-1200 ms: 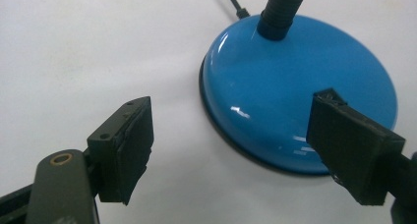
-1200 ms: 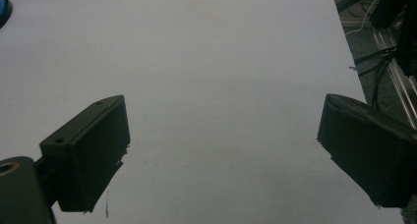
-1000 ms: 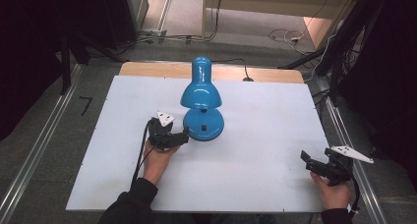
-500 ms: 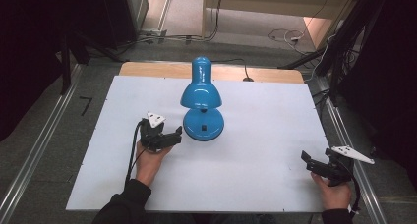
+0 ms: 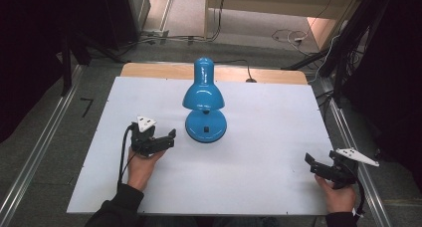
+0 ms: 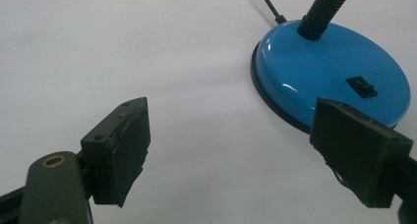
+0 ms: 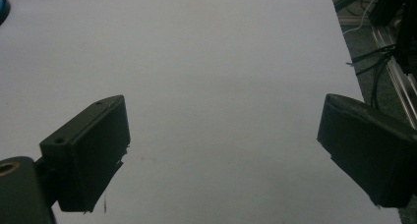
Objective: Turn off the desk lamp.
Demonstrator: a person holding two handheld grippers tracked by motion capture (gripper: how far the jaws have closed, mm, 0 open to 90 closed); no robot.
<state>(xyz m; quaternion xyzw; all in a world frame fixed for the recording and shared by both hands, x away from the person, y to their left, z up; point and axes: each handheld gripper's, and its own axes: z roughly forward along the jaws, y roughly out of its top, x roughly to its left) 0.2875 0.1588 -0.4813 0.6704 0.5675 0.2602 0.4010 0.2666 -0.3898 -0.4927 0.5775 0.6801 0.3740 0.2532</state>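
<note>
A blue desk lamp stands mid-table, its round base [image 5: 205,128] under the bent shade [image 5: 202,94]. My left gripper [image 5: 169,138] hovers just left of the base, pointing at it, jaws open and empty. In the left gripper view the base [image 6: 314,69] with its black rocker switch [image 6: 361,85] lies ahead to the right, behind the open left gripper [image 6: 236,153]. My right gripper [image 5: 310,164] rests near the table's front right corner, open, nothing between its fingers. In the right gripper view the right gripper [image 7: 223,150] stands over bare white board.
The white tabletop [image 5: 268,137] has bare room on both sides of the lamp. The lamp's black cord [image 5: 247,71] runs off the far edge. Metal rails [image 5: 348,132] and cables line the floor to the right; the table's right edge is close to my right hand.
My left gripper has drawn back to the left, away from the lamp base. The right hand and the lamp have stayed put.
</note>
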